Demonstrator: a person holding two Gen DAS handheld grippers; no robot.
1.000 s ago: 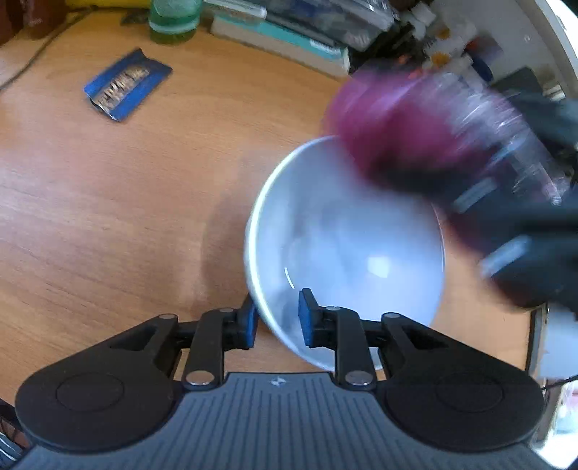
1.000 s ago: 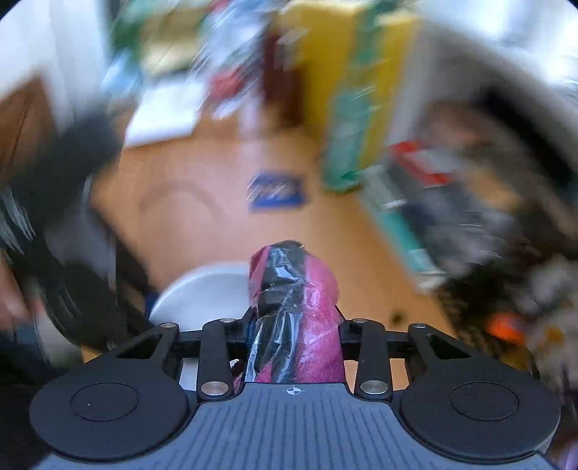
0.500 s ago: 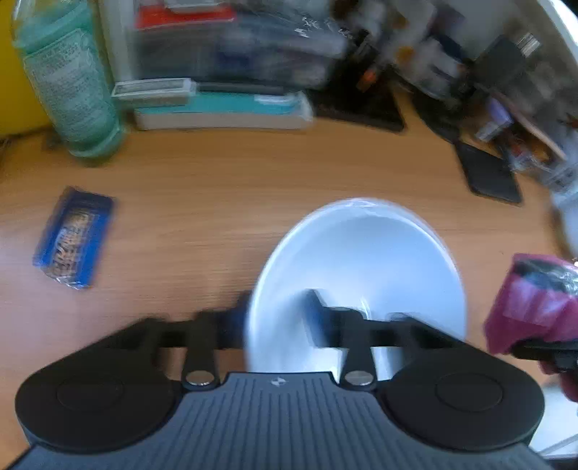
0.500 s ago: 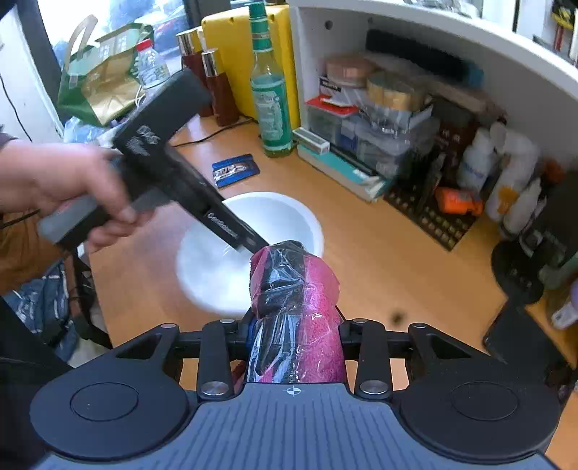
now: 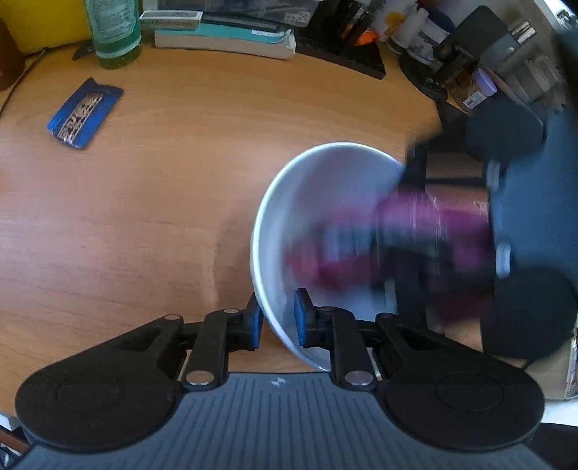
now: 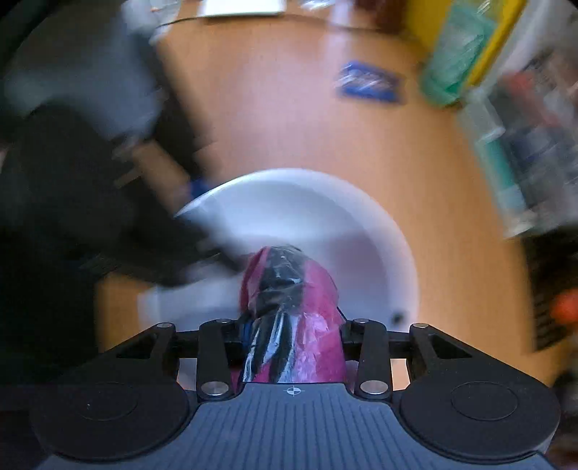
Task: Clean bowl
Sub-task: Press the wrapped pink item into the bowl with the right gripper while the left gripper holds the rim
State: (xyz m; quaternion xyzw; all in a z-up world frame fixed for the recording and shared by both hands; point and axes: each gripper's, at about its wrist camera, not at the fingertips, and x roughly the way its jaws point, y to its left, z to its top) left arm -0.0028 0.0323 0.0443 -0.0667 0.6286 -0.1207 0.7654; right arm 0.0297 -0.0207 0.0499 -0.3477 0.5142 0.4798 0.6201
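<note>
A white bowl (image 5: pixel 289 202) rests on the wooden desk, tilted, with my left gripper (image 5: pixel 276 320) shut on its near rim, one blue pad outside and one inside. My right gripper (image 6: pixel 292 325) is shut on a pink and black plastic-wrapped wad (image 6: pixel 289 307). In the left wrist view the wad (image 5: pixel 361 246) is a motion-blurred smear inside the bowl, with the right gripper's body to the right. In the right wrist view the bowl (image 6: pixel 361 231) lies just beyond the wad's tip, and the left gripper shows as a dark blur at the left.
A blue packet (image 5: pixel 85 114) lies on the desk at the left, a green bottle (image 5: pixel 113 32) and stacked boxes (image 5: pixel 224 32) stand at the back. Black items and small bottles crowd the back right. The desk edge runs close on the right.
The wad was held off to the right of the bowl half a second ago; now it is inside the bowl, moving fast. The left gripper keeps its hold on the rim.
</note>
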